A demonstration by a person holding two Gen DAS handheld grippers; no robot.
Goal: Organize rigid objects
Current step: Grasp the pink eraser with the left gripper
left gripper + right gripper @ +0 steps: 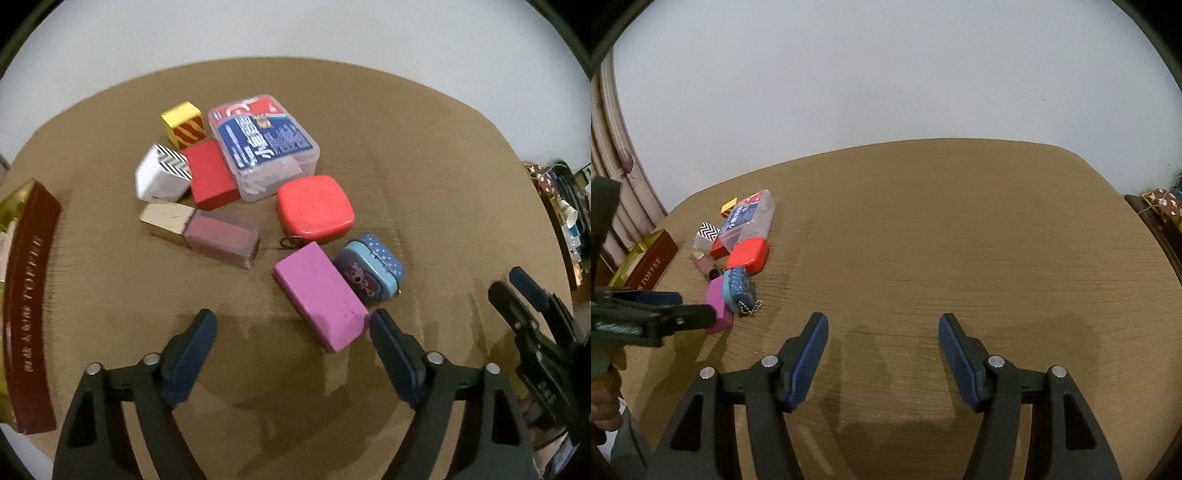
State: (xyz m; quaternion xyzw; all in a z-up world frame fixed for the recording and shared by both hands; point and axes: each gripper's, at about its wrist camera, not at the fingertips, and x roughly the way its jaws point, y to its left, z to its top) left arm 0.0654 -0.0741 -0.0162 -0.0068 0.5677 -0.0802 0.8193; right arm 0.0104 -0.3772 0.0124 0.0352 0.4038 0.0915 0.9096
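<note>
Small rigid objects lie grouped on the wooden table (424, 155): a pink block (319, 295), a blue tin (371, 269), a red rounded case (314, 208), a clear plastic box (264, 146), a red block (211, 174), a white chevron box (162, 173), a yellow striped box (184, 123) and a gold-capped bottle (201, 230). My left gripper (293, 325) is open and empty, just in front of the pink block. My right gripper (881, 328) is open and empty over bare table, to the right of the group (738, 251); it also shows in the left wrist view (513, 284).
A dark red and gold toffee box (27, 306) lies along the table's left edge, also in the right wrist view (646, 266). A white wall stands behind the table. Cluttered shelves (569, 221) are off the right edge.
</note>
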